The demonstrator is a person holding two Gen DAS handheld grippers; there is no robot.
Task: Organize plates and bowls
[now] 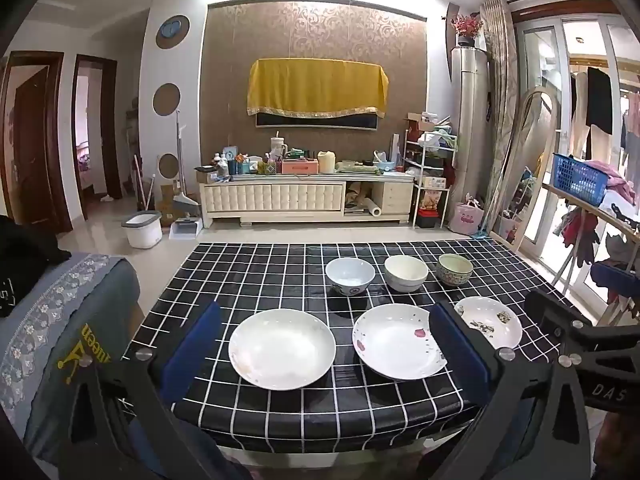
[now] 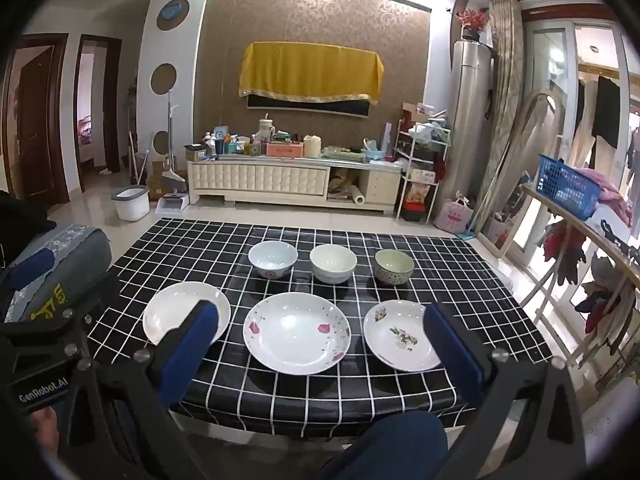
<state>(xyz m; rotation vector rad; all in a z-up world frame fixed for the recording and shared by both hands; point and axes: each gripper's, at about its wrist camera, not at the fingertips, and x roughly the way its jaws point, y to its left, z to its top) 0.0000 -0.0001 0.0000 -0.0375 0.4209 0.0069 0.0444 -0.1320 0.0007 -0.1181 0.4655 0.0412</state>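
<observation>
Two hand-held grippers, left gripper [image 1: 328, 344] and right gripper [image 2: 320, 340], hover with blue-padded jaws spread wide, gripping nothing, above the near edge of a black, white-gridded tablecloth [image 2: 400, 396]. Three white plates [image 2: 297, 332] lie in a near row; three bowls [image 2: 333, 263] stand behind them

We see three glossy glazed ceramic plates [image 2: 296, 332] and bowls [image 2: 333, 263] on a smooth, slightly shiny black checked tablecloth [image 2: 440, 280]; our gripper pads [image 2: 452, 344] look like matt blue foam.
</observation>
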